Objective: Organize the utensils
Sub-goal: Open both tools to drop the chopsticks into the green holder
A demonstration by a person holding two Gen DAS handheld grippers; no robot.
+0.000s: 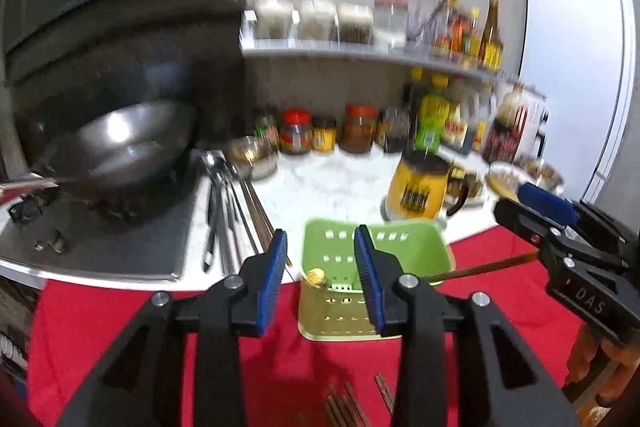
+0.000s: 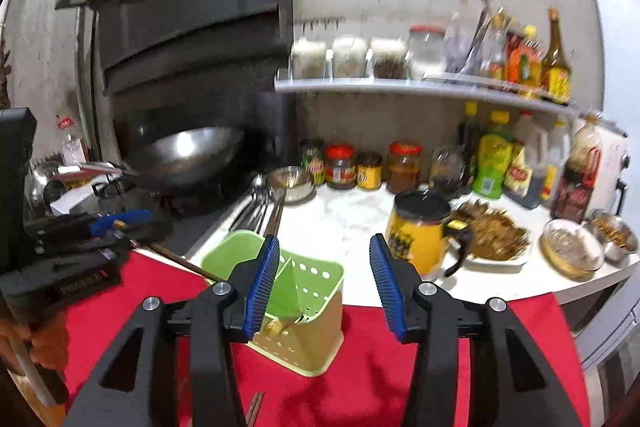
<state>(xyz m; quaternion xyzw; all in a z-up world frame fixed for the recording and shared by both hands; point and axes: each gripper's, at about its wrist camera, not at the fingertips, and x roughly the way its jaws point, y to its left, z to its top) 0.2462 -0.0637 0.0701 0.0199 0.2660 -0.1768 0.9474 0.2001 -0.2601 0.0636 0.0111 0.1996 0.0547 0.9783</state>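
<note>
A green slotted utensil holder (image 1: pixel 420 251) (image 2: pixel 320 279) stands on a red cloth (image 1: pixel 280 359) at the counter's edge. A gold-tipped utensil (image 1: pixel 316 275) (image 2: pixel 276 327) lies inside it. A brown chopstick (image 1: pixel 480 269) leans out over its rim to the right in the left wrist view; in the right wrist view a chopstick (image 2: pixel 180 259) points left. My left gripper (image 1: pixel 322 259) (image 2: pixel 108 227) is open just before the holder, nothing between its pads. My right gripper (image 2: pixel 324 267) (image 1: pixel 520 211) is open too, wider. Spoons and chopsticks (image 1: pixel 228 211) (image 2: pixel 260 207) lie on the counter. Loose chopsticks (image 1: pixel 348 407) (image 2: pixel 256 403) rest on the cloth.
A wok (image 1: pixel 120 147) (image 2: pixel 188 155) sits on the stove at the left. A yellow lidded mug (image 1: pixel 416 187) (image 2: pixel 420 227) stands right of the holder, with a food plate (image 2: pixel 492 235) and bowls beyond. Jars and bottles (image 2: pixel 400 163) line the back wall under a shelf.
</note>
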